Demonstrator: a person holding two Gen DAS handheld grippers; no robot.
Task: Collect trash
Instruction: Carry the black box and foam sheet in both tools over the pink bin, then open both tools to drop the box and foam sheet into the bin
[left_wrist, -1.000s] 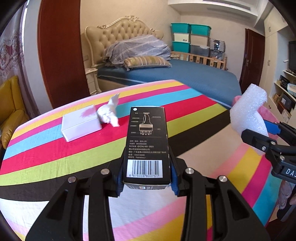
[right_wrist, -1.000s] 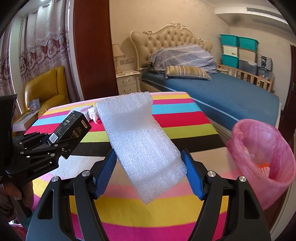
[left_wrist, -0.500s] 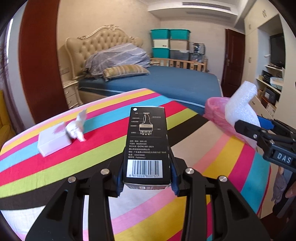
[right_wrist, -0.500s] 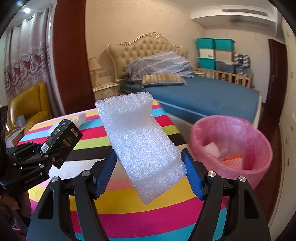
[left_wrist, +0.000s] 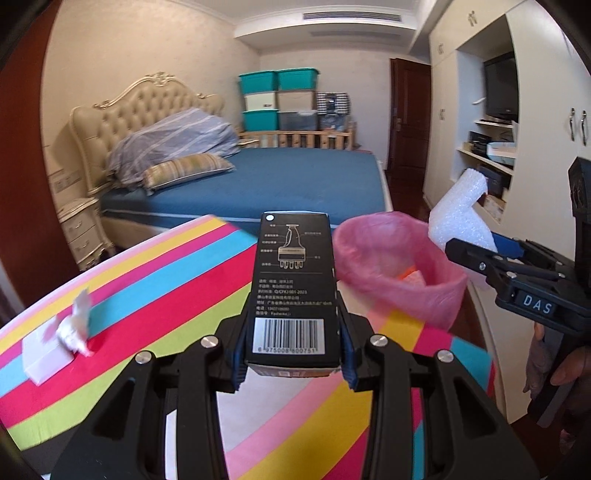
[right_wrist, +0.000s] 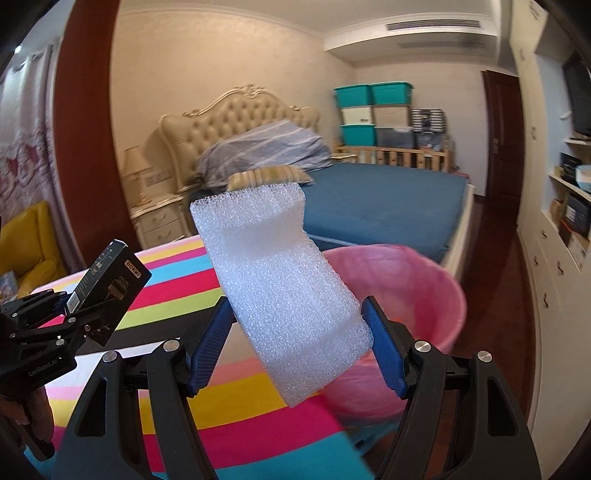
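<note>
The pink plastic-lined trash bin (left_wrist: 399, 269) is swinging into view beside the striped counter (left_wrist: 155, 295). The left gripper (left_wrist: 293, 354) is pinching a black cardboard box (left_wrist: 293, 288); the right gripper (right_wrist: 295, 350) is pinching white foam sheet (right_wrist: 280, 288), nearing the bin for dropping.
</note>
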